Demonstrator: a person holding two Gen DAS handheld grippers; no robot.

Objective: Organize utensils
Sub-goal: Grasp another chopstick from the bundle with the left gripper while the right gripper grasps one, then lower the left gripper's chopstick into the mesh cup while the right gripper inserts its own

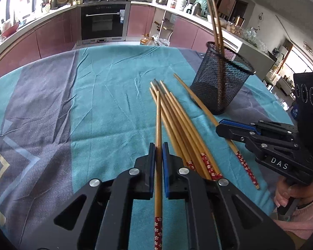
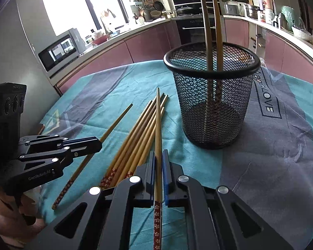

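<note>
A black mesh cup [image 1: 221,79] stands on the teal cloth with two chopsticks [image 1: 213,20] upright in it; it also shows in the right wrist view [image 2: 212,95]. Several wooden chopsticks with red flowered ends [image 1: 181,129] lie in a loose bundle left of the cup, and show in the right wrist view [image 2: 135,135]. My left gripper [image 1: 158,148] is shut on one chopstick [image 1: 158,120]. My right gripper [image 2: 158,156] is shut on another chopstick [image 2: 157,125], pointing toward the cup. Each gripper shows in the other's view, the right one [image 1: 225,128] and the left one [image 2: 94,143].
The table wears a teal and grey cloth [image 1: 94,104]. One single chopstick [image 2: 89,156] lies apart, under the left gripper. Kitchen counters, an oven [image 1: 103,23] and a microwave [image 2: 58,50] stand beyond the table's far edge.
</note>
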